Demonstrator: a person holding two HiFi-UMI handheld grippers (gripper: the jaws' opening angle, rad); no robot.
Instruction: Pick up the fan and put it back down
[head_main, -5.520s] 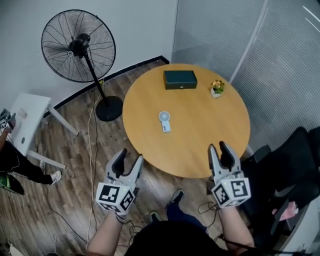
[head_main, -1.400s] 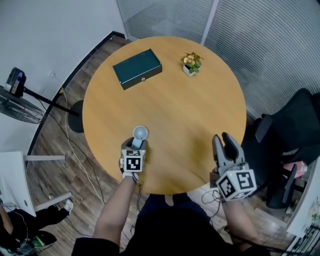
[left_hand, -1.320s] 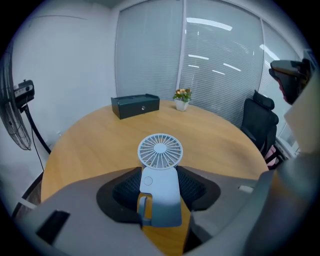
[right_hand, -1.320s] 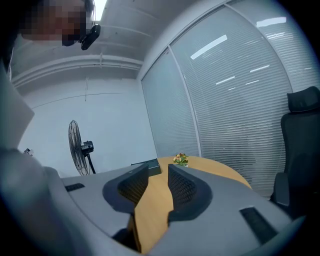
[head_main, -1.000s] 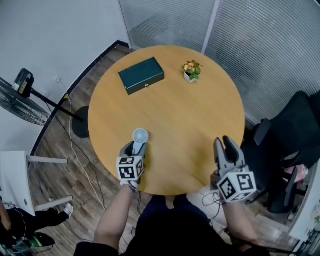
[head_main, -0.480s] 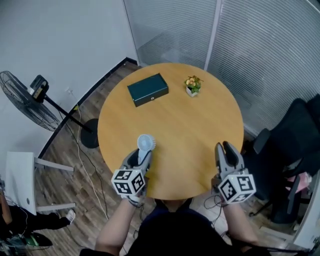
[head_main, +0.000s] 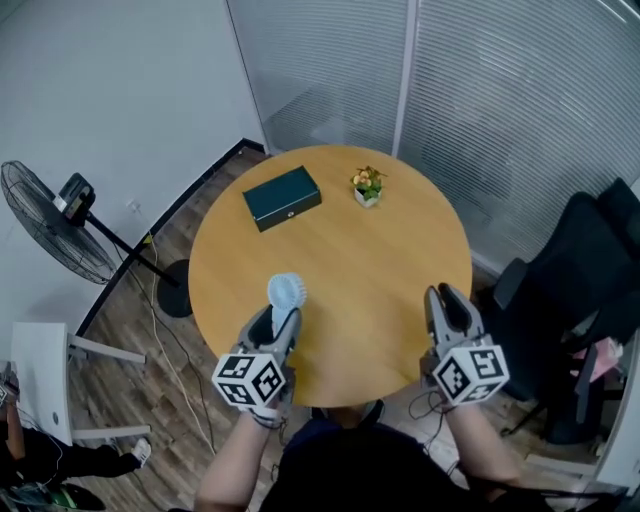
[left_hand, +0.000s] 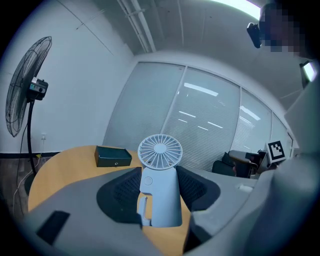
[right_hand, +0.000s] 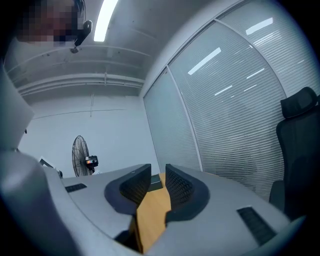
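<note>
Left gripper (head_main: 275, 322) is clamped on the handle of the small handheld fan (head_main: 286, 291), which seems to hang just clear of the round table (head_main: 400, 270). The smooth, tapering handle could slide through the pads if the claw tips or comes down fast, dropping the fan. Its round head stands at twelve o'clock from the jaws. Right gripper (head_main: 448, 305), at three o'clock, is closing on nothing.
</note>
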